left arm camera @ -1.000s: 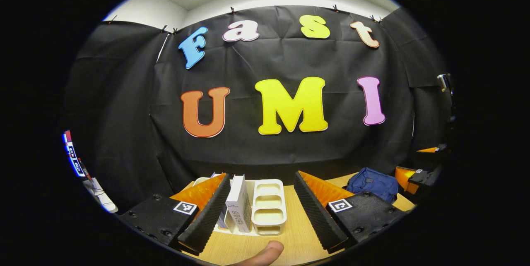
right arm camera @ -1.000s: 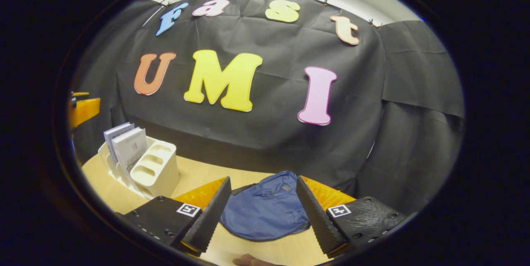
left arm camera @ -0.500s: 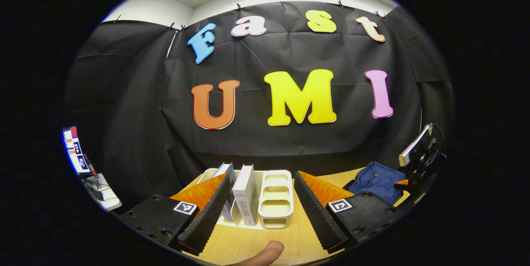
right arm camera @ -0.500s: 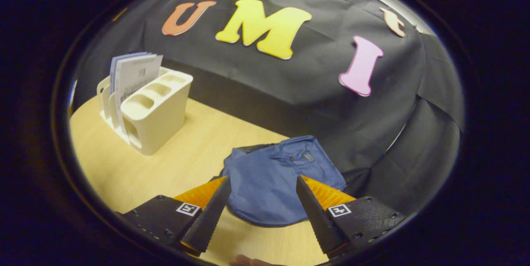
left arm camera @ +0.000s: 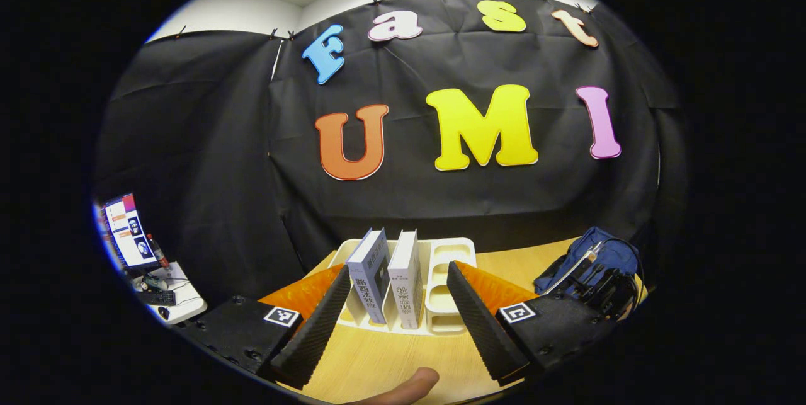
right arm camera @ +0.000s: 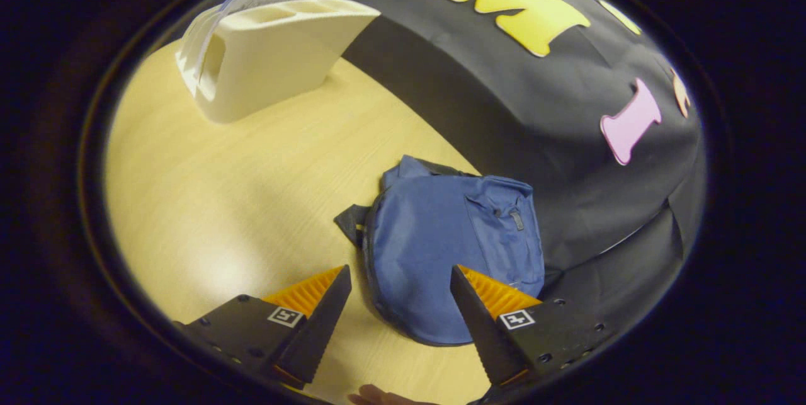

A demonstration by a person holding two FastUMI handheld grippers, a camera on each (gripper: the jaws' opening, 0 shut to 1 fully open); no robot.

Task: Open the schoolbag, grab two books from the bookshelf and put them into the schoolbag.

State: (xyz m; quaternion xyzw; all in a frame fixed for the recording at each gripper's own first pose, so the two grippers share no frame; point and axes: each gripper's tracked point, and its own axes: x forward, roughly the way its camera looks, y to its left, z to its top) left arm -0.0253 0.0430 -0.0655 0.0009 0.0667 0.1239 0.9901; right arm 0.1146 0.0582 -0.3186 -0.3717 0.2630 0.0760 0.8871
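A: How are the jaws set, and where is the bag?

B: Both are held wide apart, with nothing gripped. The right gripper (right arm camera: 398, 313) is poised over the near edge of the bag (right arm camera: 450, 254), which lies flat and zipped on the table (right arm camera: 220, 203). The left gripper (left arm camera: 398, 310) is aimed at two books (left arm camera: 390, 276) stood upright in the shelf (left arm camera: 450, 279)

A: How is the bag expected to handle?

B: It is judged soft, light and limp; the cloth would bunch if pinched. The zip pull is best taken, though it cannot be clearly located along the seam
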